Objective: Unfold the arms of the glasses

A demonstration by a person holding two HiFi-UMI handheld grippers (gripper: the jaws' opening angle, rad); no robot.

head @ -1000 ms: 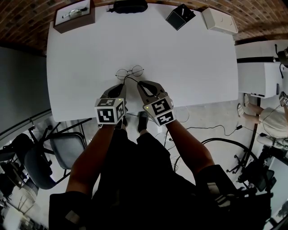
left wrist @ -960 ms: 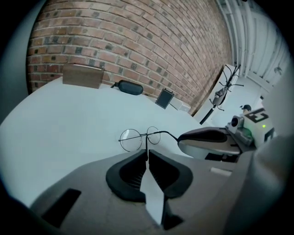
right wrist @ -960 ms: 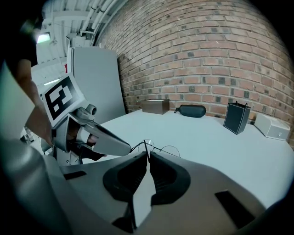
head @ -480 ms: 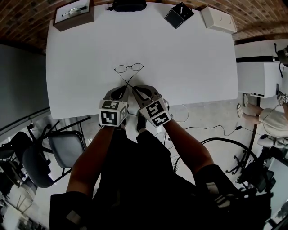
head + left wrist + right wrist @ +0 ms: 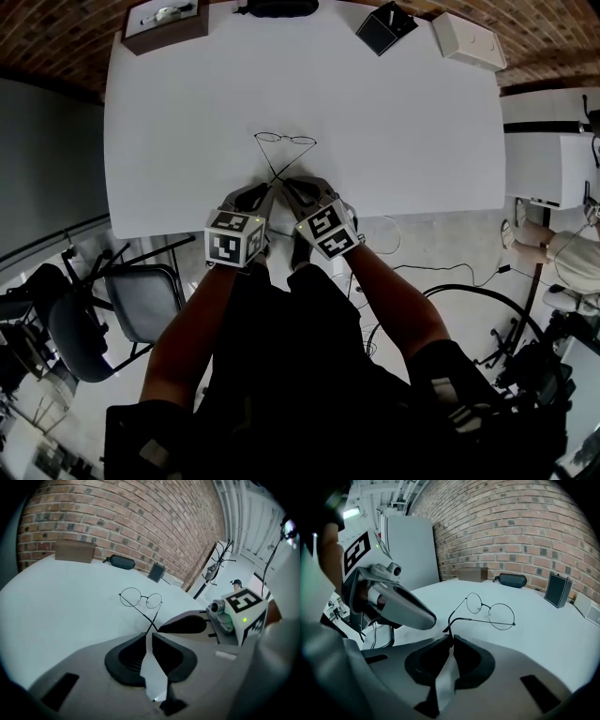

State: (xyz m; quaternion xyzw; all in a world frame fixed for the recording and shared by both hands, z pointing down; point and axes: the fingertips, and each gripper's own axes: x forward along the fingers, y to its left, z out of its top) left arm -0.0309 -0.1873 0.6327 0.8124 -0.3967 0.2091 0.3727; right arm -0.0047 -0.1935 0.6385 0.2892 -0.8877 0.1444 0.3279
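Observation:
Thin wire glasses (image 5: 285, 141) with round lenses lie on the white table (image 5: 412, 131), their two arms crossing in an X toward me. My left gripper (image 5: 269, 188) is shut on the tip of one arm. Beside it, almost touching, my right gripper (image 5: 286, 185) is shut on the tip of the other. In the left gripper view the glasses (image 5: 140, 598) lie ahead, one arm runs into the closed left gripper (image 5: 149, 633), and the right gripper's body (image 5: 187, 624) is close by. In the right gripper view the hooked arm end enters the right gripper (image 5: 451, 637) below the glasses (image 5: 490, 611).
Along the far edge stand a brown box (image 5: 161, 21) holding another pair of glasses, a black case (image 5: 278, 7), a small black box (image 5: 386, 26) and a white box (image 5: 469, 42). Both grippers sit at the table's near edge (image 5: 187, 228). A chair (image 5: 122, 309) stands lower left.
Both grippers have drawn back toward the near table edge with the arm tips. The arms have swung away from the lenses and now cross in an X.

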